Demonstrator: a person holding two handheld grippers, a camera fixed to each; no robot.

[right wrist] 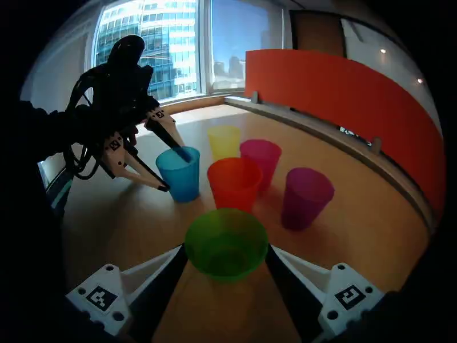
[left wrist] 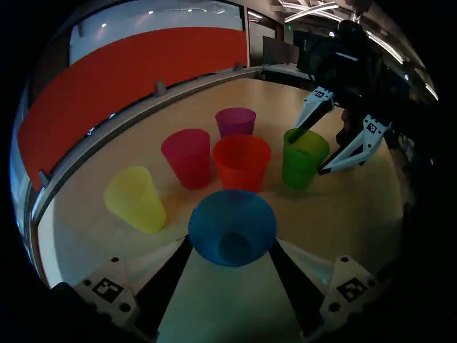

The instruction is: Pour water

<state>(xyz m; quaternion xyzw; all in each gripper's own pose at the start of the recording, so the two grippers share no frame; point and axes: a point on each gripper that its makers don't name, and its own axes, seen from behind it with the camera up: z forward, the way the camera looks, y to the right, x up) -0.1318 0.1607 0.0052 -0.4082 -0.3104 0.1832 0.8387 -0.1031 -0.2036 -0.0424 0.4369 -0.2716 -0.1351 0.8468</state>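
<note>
Left hand-held gripper (left wrist: 230,242) astride tapered blue cup (left wrist: 232,220); right (right wrist: 226,249) astride green cup (right wrist: 227,234)

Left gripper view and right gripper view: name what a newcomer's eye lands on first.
Six bright cups cluster on the wooden table, the orange cup in the middle. The blue cup sits between the fingers of the left gripper, the green cup between those of the right gripper. A long red panel runs behind.
</note>
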